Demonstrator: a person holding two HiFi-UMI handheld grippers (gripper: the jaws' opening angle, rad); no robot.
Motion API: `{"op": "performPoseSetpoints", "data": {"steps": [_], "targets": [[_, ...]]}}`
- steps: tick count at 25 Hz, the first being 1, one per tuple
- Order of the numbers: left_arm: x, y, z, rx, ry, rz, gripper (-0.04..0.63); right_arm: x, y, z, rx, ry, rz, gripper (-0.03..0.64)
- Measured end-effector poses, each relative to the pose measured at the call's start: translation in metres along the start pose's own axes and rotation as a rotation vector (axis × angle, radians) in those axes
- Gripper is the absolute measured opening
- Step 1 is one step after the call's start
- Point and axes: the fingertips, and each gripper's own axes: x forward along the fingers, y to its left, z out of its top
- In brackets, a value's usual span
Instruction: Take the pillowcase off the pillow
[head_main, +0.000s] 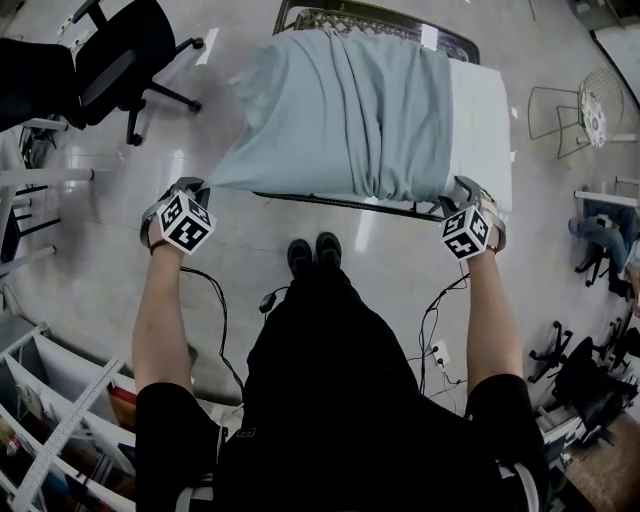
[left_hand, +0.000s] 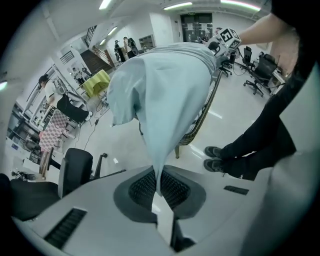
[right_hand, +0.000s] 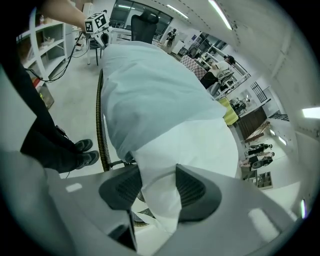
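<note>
A light blue pillowcase (head_main: 340, 110) covers most of a white pillow (head_main: 482, 120), whose bare end sticks out on the right. Both rest on a metal-framed seat (head_main: 340, 206) in front of me. My left gripper (head_main: 196, 192) is at the pillowcase's near left corner and is shut on a pinch of blue cloth (left_hand: 159, 165), its jaws (left_hand: 159, 192) nearly together. My right gripper (head_main: 462, 192) is at the near right corner. There its pads hold a thick fold of the white pillow (right_hand: 157, 175), just beyond the bunched edge of the pillowcase (right_hand: 145, 90).
A black office chair (head_main: 120, 55) stands at the far left and a wire chair (head_main: 585, 105) at the far right. Cables (head_main: 215, 300) trail over the floor by my shoes (head_main: 313, 252). White shelves (head_main: 60, 420) are at my lower left, with more chairs at the lower right.
</note>
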Motion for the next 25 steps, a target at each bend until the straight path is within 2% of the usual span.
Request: {"op": "performPoseSetpoints", "data": {"steps": [4, 7, 9, 11, 13, 15, 17, 19, 25], "targets": [[0.0, 0.024, -0.02, -0.011, 0.033, 0.036, 0.008, -0.002, -0.001, -0.003, 0.022, 0.009, 0.01, 0.212], [-0.002, 0.043, -0.028, -0.03, 0.056, 0.092, 0.008, -0.002, -0.001, -0.005, 0.037, 0.016, 0.017, 0.21], [-0.005, 0.049, -0.021, -0.019, 0.047, 0.139, 0.008, -0.001, -0.001, -0.005, 0.055, 0.029, 0.021, 0.209], [-0.01, 0.039, 0.0, 0.031, 0.01, 0.178, 0.008, 0.002, 0.001, -0.006, 0.062, 0.055, 0.022, 0.207], [-0.013, 0.01, 0.029, 0.106, -0.057, 0.162, 0.026, 0.003, 0.003, -0.006, 0.065, 0.075, 0.021, 0.207], [-0.012, -0.024, 0.056, 0.155, -0.127, 0.104, 0.149, 0.003, 0.004, -0.006, 0.074, 0.08, 0.02, 0.209], [-0.007, -0.053, 0.076, 0.179, -0.174, 0.046, 0.184, 0.003, 0.004, -0.006, 0.075, 0.082, 0.02, 0.21], [0.002, -0.071, 0.088, 0.203, -0.186, 0.018, 0.218, 0.003, 0.005, -0.006, 0.075, 0.084, 0.021, 0.212], [0.024, -0.069, 0.108, 0.227, -0.164, 0.083, 0.235, 0.005, 0.006, -0.005, 0.079, 0.088, 0.013, 0.213]]}}
